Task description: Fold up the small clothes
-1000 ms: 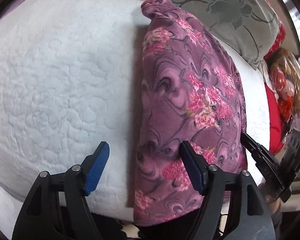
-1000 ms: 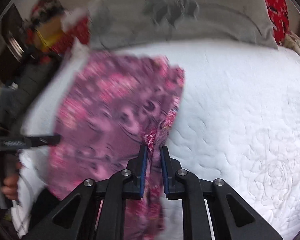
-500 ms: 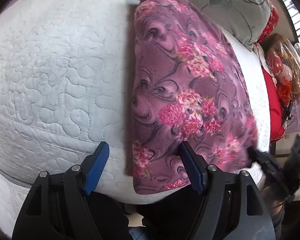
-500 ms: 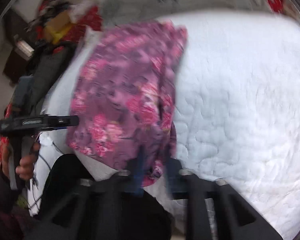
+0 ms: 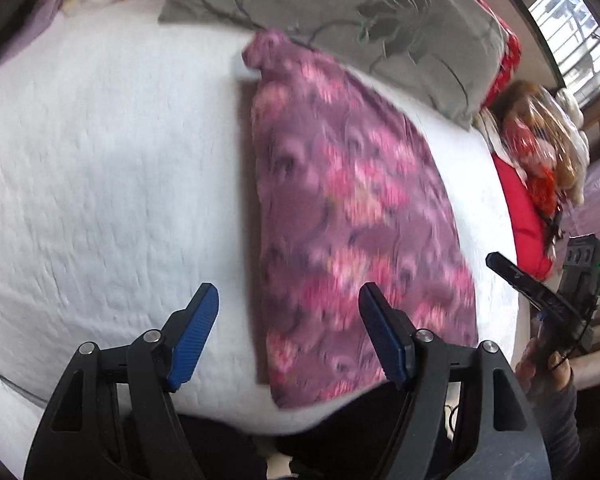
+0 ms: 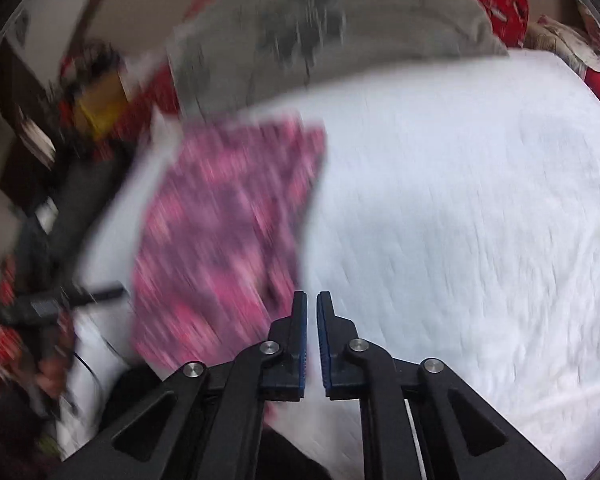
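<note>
In the left wrist view, the white quilted bed (image 5: 100,184) fills the left half of the frame. The left gripper (image 5: 288,328) sits at the lower centre, its blue fingers (image 5: 194,336) spread wide with nothing between them. Right of centre lies the purple floral garment (image 5: 352,216), folded into a long strip; its long axis runs from a knotted end at the upper centre down to a wider end at the bed's near edge. A grey pillow (image 5: 340,8) lies beyond it. At the far right, the right gripper (image 5: 516,276) hovers beside the bed.

In the blurred right wrist view, the garment (image 6: 220,232) lies left of centre, and the right gripper's fingers (image 6: 300,344) are parting slightly, holding nothing.
</note>
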A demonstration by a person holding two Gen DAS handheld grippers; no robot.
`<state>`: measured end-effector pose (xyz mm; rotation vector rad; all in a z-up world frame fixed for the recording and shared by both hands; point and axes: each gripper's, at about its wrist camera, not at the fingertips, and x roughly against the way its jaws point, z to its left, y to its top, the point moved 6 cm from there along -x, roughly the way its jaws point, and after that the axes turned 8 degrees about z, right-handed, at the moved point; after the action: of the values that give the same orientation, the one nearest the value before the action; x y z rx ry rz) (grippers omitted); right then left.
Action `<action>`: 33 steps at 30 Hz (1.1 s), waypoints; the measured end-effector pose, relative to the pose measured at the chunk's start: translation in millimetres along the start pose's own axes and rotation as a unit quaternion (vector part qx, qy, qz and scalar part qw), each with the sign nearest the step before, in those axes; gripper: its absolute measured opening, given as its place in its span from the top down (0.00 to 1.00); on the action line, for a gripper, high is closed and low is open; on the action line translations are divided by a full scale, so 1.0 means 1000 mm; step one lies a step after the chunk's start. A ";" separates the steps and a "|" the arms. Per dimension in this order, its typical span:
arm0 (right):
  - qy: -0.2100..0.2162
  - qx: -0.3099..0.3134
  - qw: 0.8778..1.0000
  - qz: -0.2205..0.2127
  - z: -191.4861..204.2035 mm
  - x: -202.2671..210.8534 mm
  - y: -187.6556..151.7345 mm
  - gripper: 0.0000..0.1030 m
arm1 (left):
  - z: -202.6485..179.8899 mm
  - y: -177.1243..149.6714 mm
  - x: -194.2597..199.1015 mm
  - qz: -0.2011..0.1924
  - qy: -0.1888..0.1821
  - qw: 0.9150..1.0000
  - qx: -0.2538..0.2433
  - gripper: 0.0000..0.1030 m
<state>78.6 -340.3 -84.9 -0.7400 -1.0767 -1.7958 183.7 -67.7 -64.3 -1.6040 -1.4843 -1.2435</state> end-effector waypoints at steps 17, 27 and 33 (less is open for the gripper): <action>-0.020 0.076 0.996 0.047 0.029 -0.059 0.048 0.82 | -0.003 0.060 -0.030 -0.005 0.001 1.000 0.019 0.29; -0.043 0.020 0.999 0.016 0.007 -0.085 0.101 0.77 | -0.004 0.090 -0.078 0.016 0.032 0.999 0.032 0.23; -0.101 0.079 0.991 0.026 0.012 -0.098 0.102 0.76 | -0.009 0.097 -0.072 0.013 0.050 0.999 0.016 0.20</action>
<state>213.3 -315.0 -122.4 -0.8574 -1.3043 -1.5948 281.2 -121.4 -112.1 -1.5124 -1.4111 -1.2608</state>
